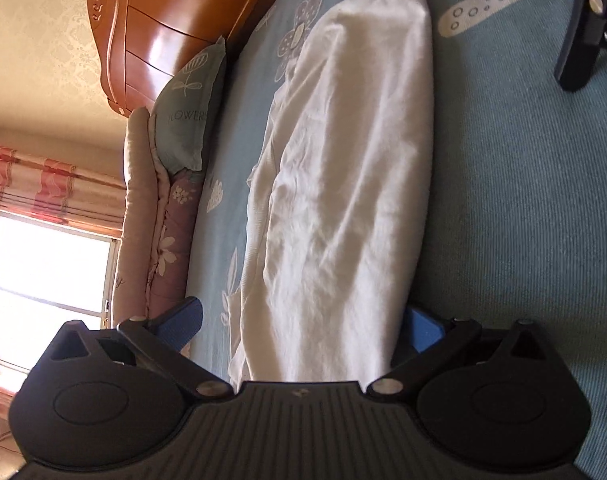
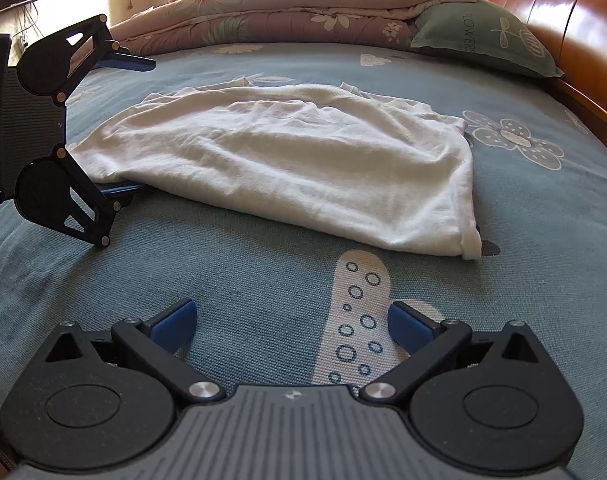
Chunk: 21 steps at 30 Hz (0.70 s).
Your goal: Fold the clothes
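A white garment (image 2: 287,160) lies folded lengthwise and wrinkled on the blue patterned bedsheet (image 2: 263,280). In the left wrist view the garment (image 1: 343,184) runs away from the camera. My left gripper (image 1: 303,324) is turned on its side and open wide at the garment's left end, which lies between its fingers. One blue finger (image 2: 121,189) reaches under the cloth's near edge, the other finger (image 2: 127,62) hangs above the far side. My right gripper (image 2: 291,320) is open over bare sheet just in front of the garment, holding nothing.
A rolled floral quilt (image 2: 303,12) lies along the far side of the bed. A green pillow (image 2: 483,36) leans on the wooden headboard (image 2: 563,12) at the right. A bright window (image 1: 47,272) and pink curtains are behind the bed.
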Each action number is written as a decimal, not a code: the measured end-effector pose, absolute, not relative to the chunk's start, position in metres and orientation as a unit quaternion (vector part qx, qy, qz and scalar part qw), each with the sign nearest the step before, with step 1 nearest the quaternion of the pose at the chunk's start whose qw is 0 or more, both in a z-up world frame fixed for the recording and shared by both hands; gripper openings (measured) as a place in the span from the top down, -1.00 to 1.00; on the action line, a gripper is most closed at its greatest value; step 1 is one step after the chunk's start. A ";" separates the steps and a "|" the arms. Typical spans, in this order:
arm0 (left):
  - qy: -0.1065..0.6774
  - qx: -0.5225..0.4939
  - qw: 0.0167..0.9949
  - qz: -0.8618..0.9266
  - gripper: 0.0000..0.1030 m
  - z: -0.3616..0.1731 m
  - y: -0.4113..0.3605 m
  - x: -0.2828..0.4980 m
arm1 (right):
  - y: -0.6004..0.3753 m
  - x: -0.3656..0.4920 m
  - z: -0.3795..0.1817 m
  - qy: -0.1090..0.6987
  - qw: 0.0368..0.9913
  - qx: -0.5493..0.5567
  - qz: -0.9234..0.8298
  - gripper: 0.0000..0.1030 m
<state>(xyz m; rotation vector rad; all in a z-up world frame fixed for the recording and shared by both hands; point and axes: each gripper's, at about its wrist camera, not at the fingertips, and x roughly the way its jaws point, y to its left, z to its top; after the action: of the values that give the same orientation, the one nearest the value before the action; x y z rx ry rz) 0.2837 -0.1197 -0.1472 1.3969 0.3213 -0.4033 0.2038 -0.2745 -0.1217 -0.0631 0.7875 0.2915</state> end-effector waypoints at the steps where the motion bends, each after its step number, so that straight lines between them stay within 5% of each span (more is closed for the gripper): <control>1: 0.154 0.632 0.739 -0.175 -0.99 -0.146 -0.112 0.287 | -0.275 0.204 -0.122 0.382 0.912 -0.031 0.143 -1.00; 21: 0.152 0.638 0.744 -0.129 -0.99 -0.149 -0.099 0.322 | -0.276 0.201 -0.121 0.382 0.912 -0.032 0.146 -1.00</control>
<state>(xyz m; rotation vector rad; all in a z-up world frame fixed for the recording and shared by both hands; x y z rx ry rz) 0.3217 -0.0995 -0.1490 1.3966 0.3320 -0.2818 0.2014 -0.2762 -0.1213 -0.0650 0.7883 0.3010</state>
